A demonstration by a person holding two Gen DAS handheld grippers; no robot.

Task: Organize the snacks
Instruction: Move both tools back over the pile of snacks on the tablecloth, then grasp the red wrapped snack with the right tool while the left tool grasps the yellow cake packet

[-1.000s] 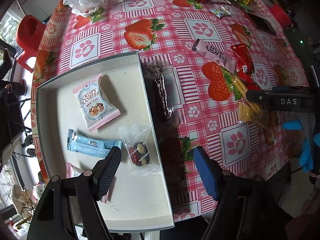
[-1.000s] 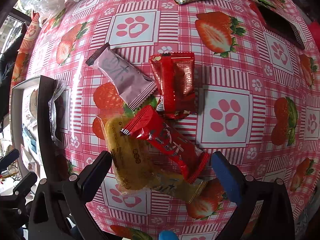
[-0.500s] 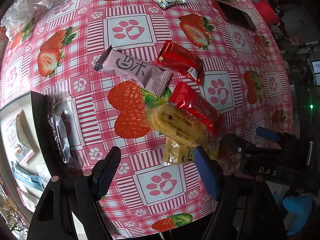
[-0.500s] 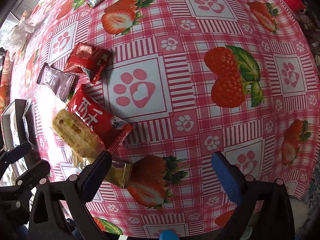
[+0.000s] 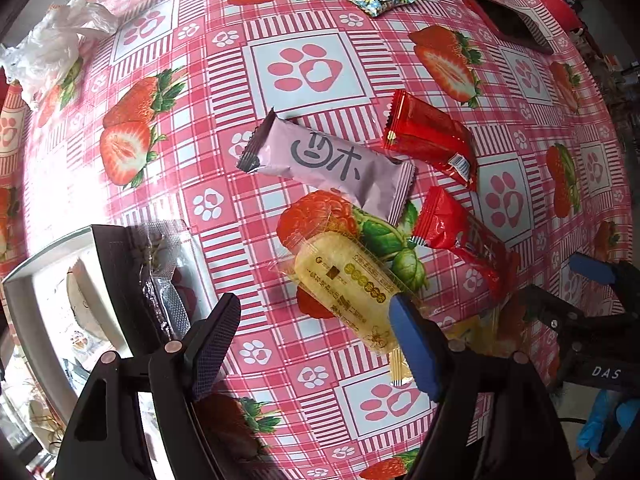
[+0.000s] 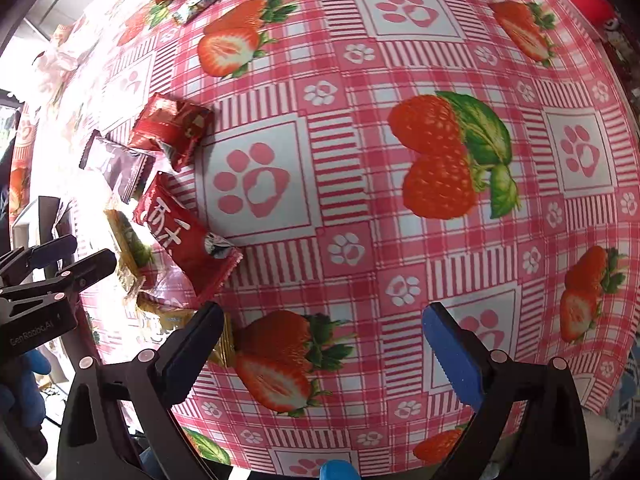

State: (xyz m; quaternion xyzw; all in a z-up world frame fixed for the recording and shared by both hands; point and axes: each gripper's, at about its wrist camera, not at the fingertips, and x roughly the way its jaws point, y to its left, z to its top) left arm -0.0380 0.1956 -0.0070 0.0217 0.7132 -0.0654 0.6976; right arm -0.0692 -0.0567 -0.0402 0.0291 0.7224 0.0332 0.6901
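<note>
The left claw [image 5: 316, 340] is opening, empty, over the yellow cake [image 5: 344, 284] lying on the bench [image 5: 312, 68]; light, soft and crinkly, it is probably best pinched across its middle.

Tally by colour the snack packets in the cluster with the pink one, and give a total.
Pink packet: 1
Red packets: 2
Yellow packets: 2
Total: 5
</note>
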